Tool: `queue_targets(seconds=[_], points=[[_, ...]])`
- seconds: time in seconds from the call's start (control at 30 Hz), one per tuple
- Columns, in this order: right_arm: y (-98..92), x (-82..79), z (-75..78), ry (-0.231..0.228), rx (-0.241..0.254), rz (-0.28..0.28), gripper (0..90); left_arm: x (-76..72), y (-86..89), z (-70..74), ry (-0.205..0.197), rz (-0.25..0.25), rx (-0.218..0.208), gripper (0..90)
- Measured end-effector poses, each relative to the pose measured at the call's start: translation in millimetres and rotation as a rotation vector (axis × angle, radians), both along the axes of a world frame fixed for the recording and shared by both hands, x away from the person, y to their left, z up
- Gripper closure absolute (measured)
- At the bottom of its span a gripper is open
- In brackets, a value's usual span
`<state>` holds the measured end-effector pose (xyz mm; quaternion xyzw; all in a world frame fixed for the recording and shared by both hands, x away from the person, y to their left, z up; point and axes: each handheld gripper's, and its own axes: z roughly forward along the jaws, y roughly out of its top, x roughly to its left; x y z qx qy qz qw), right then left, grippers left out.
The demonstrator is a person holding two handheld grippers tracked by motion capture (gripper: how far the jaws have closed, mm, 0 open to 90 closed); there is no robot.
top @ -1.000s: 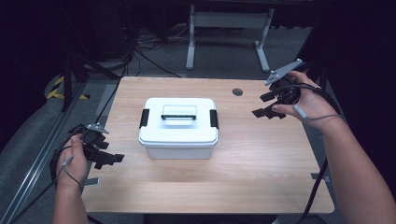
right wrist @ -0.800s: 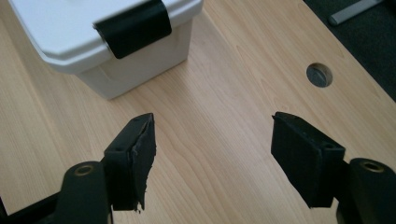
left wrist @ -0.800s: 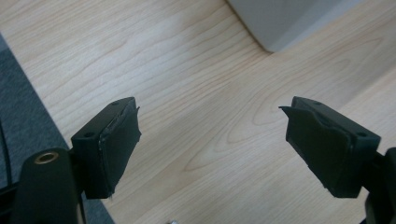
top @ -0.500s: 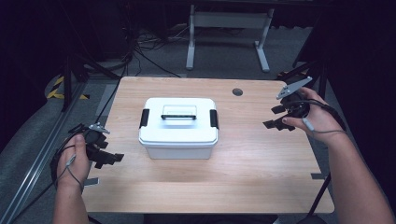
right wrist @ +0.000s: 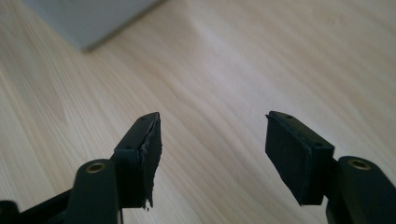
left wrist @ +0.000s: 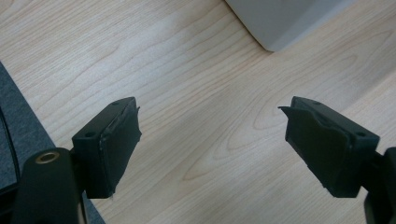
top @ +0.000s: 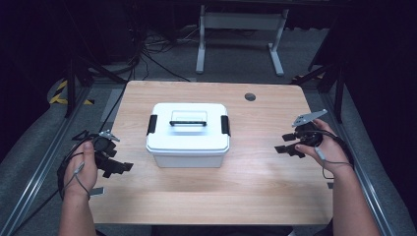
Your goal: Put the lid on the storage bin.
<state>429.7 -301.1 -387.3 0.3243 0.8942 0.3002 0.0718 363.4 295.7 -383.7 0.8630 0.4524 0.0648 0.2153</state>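
Note:
A white plastic box (top: 188, 133) with a lid, a black top handle and black side latches stands in the middle of the wooden table (top: 255, 182). My left gripper (top: 117, 166) rests at the table's left edge, to the left of the box, open with nothing between its jaws. In the left gripper view the gripper (left wrist: 210, 140) points at bare wood, with a corner of the box (left wrist: 285, 21) at the top. My right gripper (top: 285, 146) hovers to the right of the box, open and empty. The right gripper view has that gripper (right wrist: 212, 154) over bare wood, with a box corner (right wrist: 88, 21) at upper left.
A round cable hole (top: 250, 97) sits near the table's far edge. Beyond the table stands a white metal frame (top: 241, 29) on grey floor, with cables (top: 147, 54) at the left. A metal rail (top: 34, 172) runs along the table's left side.
My right gripper has moved toward the person and lower, from the far right part of the table to beside the box. The left gripper has hardly moved.

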Motion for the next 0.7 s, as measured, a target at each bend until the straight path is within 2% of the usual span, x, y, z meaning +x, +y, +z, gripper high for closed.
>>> queue_targets(seconds=[0.03, 0.37, 0.7], points=[[-0.4, 0.2, -7.8, 0.020, -0.041, -0.009, 36.8, -0.2, -0.6, -0.1, 0.002, -0.001, -0.001, 18.4], [-0.4, 4.6, -29.8, 0.093, -0.099, -0.032, 35.9, 2.2, -1.2, -2.8, 0.018, -0.005, 0.007, 18.3], [6.1, 8.8, -51.3, 0.153, -0.175, -0.034, 35.9, 6.5, -4.5, -11.9, 0.066, -0.006, 0.050, 18.0]])
